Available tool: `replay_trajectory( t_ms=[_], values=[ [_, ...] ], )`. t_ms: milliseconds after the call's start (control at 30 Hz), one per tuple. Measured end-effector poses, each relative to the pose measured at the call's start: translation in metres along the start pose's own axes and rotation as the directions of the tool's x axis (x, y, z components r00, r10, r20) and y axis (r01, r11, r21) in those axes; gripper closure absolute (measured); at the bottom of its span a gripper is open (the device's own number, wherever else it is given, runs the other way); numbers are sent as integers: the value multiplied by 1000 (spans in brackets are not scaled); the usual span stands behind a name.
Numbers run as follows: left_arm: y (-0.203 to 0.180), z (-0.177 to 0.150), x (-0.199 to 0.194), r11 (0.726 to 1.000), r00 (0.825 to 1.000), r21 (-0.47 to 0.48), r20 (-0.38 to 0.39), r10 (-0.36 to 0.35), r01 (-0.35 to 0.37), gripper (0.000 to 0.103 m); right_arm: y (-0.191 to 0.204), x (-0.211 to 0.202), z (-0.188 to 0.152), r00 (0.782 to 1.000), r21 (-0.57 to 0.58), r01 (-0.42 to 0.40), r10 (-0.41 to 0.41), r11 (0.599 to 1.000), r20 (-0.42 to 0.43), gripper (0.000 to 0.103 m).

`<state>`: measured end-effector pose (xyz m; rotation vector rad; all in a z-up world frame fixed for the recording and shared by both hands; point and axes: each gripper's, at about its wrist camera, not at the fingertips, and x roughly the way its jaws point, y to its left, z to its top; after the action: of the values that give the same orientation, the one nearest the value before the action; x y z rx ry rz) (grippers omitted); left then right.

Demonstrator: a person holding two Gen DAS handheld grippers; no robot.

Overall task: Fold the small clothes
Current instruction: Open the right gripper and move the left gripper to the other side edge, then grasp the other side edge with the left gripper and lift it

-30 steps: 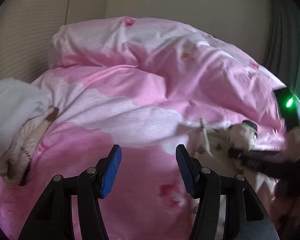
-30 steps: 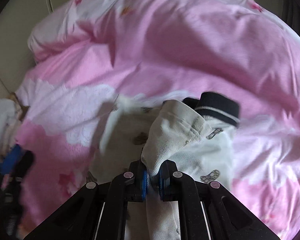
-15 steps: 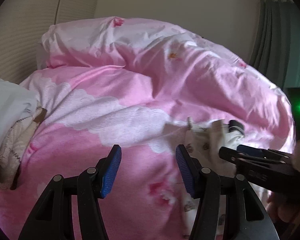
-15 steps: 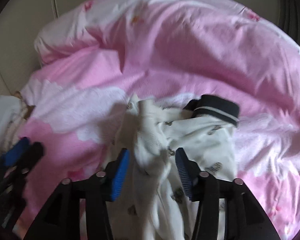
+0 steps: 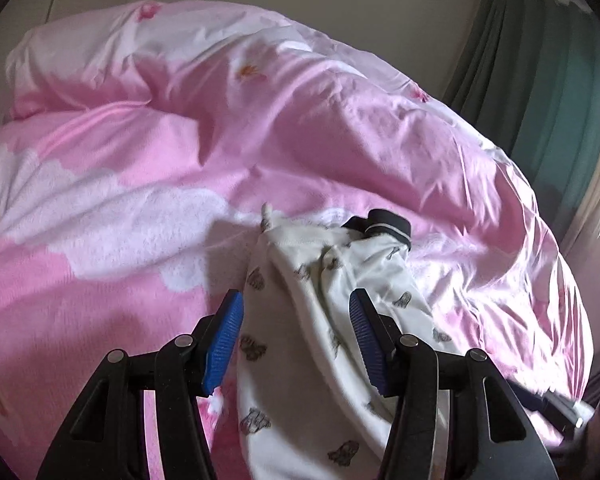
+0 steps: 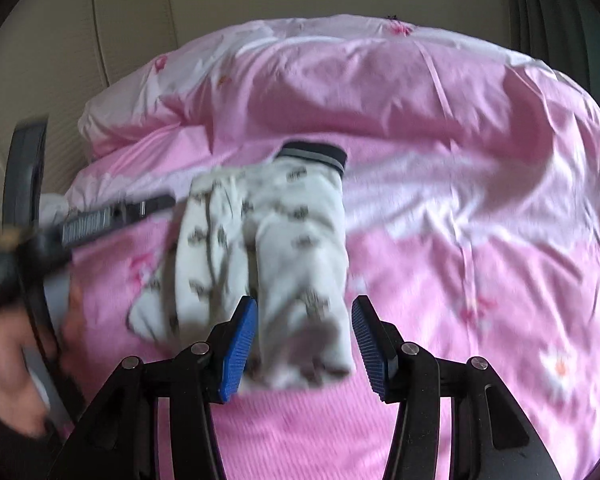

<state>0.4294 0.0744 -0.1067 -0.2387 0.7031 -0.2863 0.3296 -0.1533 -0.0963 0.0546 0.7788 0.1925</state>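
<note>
A small white garment with dark animal prints (image 5: pixel 300 320) lies crumpled on the pink duvet (image 5: pixel 140 200). Its dark striped cuff (image 5: pixel 388 227) points to the far side. My left gripper (image 5: pixel 296 340) is open, with the garment lying between its blue pads (image 5: pixel 224 340). In the right wrist view the same garment (image 6: pixel 284 248) lies bunched, its cuff (image 6: pixel 314 154) at the far end. My right gripper (image 6: pixel 304 344) is open just above the garment's near end. The left gripper's body (image 6: pixel 100 224) shows at the garment's left edge, blurred.
The puffy pink duvet covers the whole bed and rises at the back (image 6: pixel 340 80). A beige headboard (image 6: pixel 80 40) stands behind it. A green curtain (image 5: pixel 540 80) hangs at the right. A hand (image 6: pixel 16 360) holds the left gripper.
My right gripper let go of the garment, opened and pulled back. My left gripper moved right until the garment lay between its open pads. The garment now lies bunched on the duvet.
</note>
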Motion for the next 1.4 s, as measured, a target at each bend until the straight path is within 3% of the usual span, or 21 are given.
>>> replay_trajectory(
  t_ms=[167, 300, 400, 467, 533, 667, 900, 1300, 1333, 1400],
  values=[
    [-21, 15, 28, 995, 996, 98, -90, -26, 35, 50, -9, 7, -9, 1000, 49, -25, 24, 998, 14, 52],
    [-30, 19, 53, 992, 989, 129, -144, 16, 2, 50, -22, 9, -5, 999, 103, -44, 41, 994, 25, 52],
    [-30, 20, 67, 994, 985, 108, -172, 12, 6, 64, -32, 8, -2, 999, 123, -40, 36, 992, 38, 52],
    [-29, 20, 75, 995, 981, 104, -191, 20, 0, 83, -36, 8, -1, 999, 128, -35, 30, 991, 34, 52],
    [-26, 18, 77, 995, 979, 103, -201, 33, -12, 91, -39, 8, -2, 999, 132, -33, 29, 991, 30, 52],
    [-19, 22, 70, 995, 981, 98, -189, 34, -16, 93, -35, 8, -9, 999, 130, -39, 36, 991, 24, 52],
    [-28, 37, 73, 973, 970, 233, -235, 59, -3, 93, 14, 4, -31, 995, 36, -96, 95, 995, 18, 52],
    [-27, 32, 62, 964, 974, 265, -220, 47, 14, 93, 73, 3, -46, 997, -160, -18, 30, 987, 72, 53],
    [-26, 32, 62, 964, 975, 267, -219, 47, 14, 93, 75, 7, -45, 997, -170, -5, 17, 985, 73, 56],
    [-25, 31, 62, 963, 975, 269, -219, 47, 14, 93, 77, 18, -45, 999, -173, 5, 4, 985, 52, 84]
  ],
)
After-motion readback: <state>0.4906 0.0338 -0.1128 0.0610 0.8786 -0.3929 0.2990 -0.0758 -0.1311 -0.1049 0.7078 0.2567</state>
